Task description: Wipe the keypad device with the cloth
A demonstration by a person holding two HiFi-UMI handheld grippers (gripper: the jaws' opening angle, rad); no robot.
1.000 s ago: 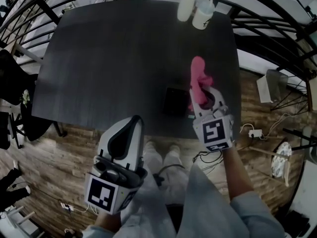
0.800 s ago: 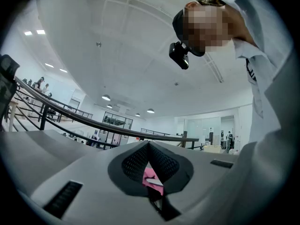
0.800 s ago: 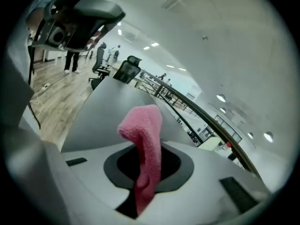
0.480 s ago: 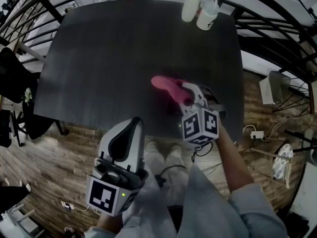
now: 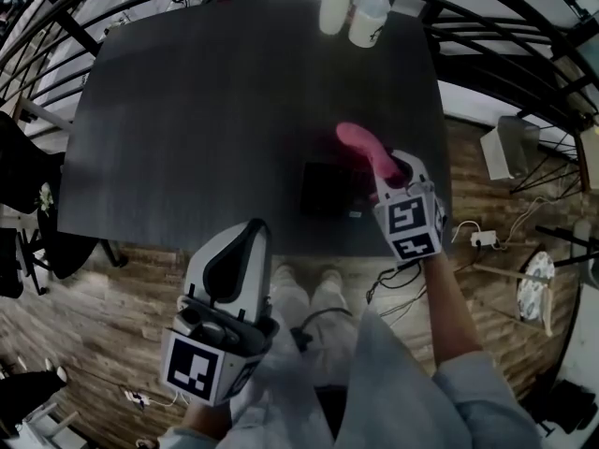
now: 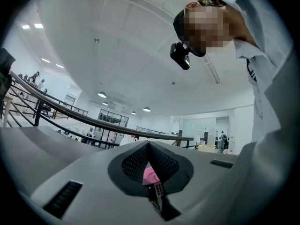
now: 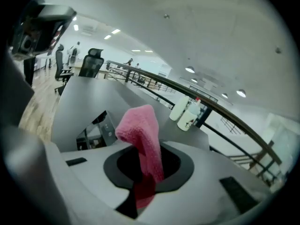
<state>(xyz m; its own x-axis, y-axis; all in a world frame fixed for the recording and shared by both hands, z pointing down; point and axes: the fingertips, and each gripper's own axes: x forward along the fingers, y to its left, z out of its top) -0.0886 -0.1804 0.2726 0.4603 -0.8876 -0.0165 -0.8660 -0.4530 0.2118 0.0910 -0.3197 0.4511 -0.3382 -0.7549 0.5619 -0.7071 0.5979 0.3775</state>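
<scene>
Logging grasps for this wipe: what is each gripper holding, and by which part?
The right gripper clamps the pink cloth by one end; the left gripper, shut, holds nothing.

Pink cloth [image 5: 363, 148] — soft, nubbly knit, matt. Dark table [image 5: 206, 120]: matt, faintly grained top. Black keypad device [image 5: 326, 190] on the table: smooth casing. White bottles [image 5: 354, 9] at the table's far edge: smooth plastic. Below the table, floor [image 5: 112, 297] of wood planks. The left gripper [image 5: 251, 227] and right gripper [image 5: 386, 172] — smooth pale-grey plastic shells, black dimpled pads.
</scene>
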